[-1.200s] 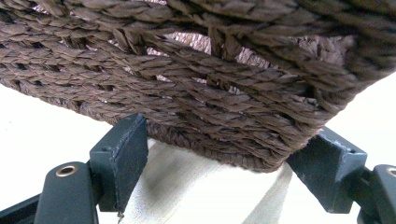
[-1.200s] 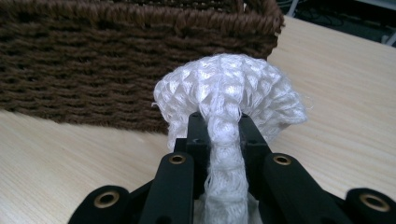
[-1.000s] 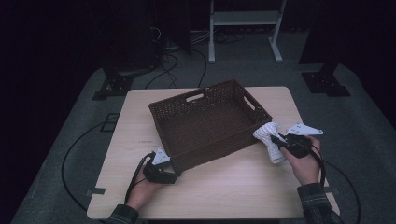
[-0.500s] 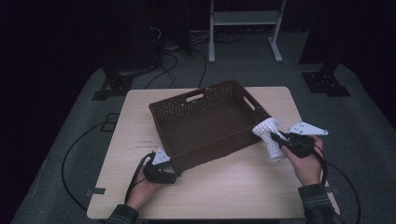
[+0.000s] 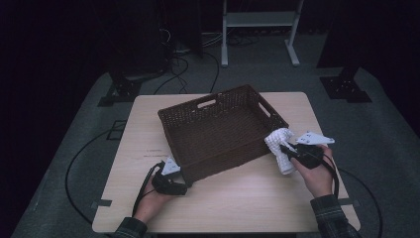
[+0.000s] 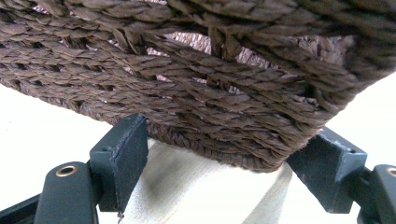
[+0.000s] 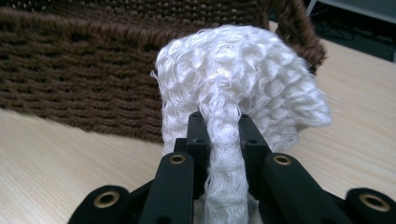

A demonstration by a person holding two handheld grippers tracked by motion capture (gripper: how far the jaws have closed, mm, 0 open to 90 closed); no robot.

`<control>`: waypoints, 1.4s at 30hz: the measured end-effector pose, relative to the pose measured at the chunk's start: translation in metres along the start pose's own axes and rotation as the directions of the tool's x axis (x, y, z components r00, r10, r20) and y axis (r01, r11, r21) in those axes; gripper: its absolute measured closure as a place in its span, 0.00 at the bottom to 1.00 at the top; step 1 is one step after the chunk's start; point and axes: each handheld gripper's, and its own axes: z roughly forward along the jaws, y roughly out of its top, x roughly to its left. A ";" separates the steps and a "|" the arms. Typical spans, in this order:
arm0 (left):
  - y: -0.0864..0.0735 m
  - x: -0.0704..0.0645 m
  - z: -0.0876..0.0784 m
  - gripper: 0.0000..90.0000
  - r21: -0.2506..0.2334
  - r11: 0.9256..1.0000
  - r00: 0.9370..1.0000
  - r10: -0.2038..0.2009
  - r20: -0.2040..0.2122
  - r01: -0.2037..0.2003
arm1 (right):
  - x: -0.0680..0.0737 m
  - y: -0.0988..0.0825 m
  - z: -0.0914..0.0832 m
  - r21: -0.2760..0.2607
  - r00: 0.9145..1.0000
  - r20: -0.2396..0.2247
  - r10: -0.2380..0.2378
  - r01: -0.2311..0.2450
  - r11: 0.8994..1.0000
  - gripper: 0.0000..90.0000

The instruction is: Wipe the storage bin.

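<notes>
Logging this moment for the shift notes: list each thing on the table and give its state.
Basket: upright on the table, nothing visible inside.
White cloth: bunched, pinched outside the basket's right end.
Right gripper: jaws shut on the cloth.
Left gripper: jaws straddling the basket's near corner.

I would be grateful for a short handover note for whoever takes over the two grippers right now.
Left gripper: jaws wide, straddling the near corner of the brown woven basket; whether the pads press on it is unclear.
Right gripper: shut on a white knitted cloth, held outside the basket's right wall above the table.
Done: cloth picked up.
Left: probably lift the cloth over the rim and release it inside the basket.
</notes>
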 end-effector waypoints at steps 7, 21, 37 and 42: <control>0.000 0.000 0.000 0.25 0.000 1.000 1.000 0.000 0.000 0.000 | 0.003 -0.006 0.014 0.046 1.000 -0.004 -0.015 0.016 0.999 0.87; 0.000 0.000 0.000 0.25 -0.001 1.000 1.000 0.000 0.000 0.000 | 0.001 -0.016 0.029 0.118 1.000 -0.012 -0.012 0.013 0.993 0.87; 0.000 0.000 0.000 0.25 0.000 1.000 1.000 0.000 0.000 0.000 | 0.001 -0.023 0.038 0.189 1.000 -0.029 -0.001 0.007 0.982 0.87; 0.000 0.000 0.000 0.25 0.000 1.000 1.000 0.000 0.000 0.000 | 0.003 -0.025 0.040 0.219 0.999 -0.040 -0.003 0.011 0.976 0.87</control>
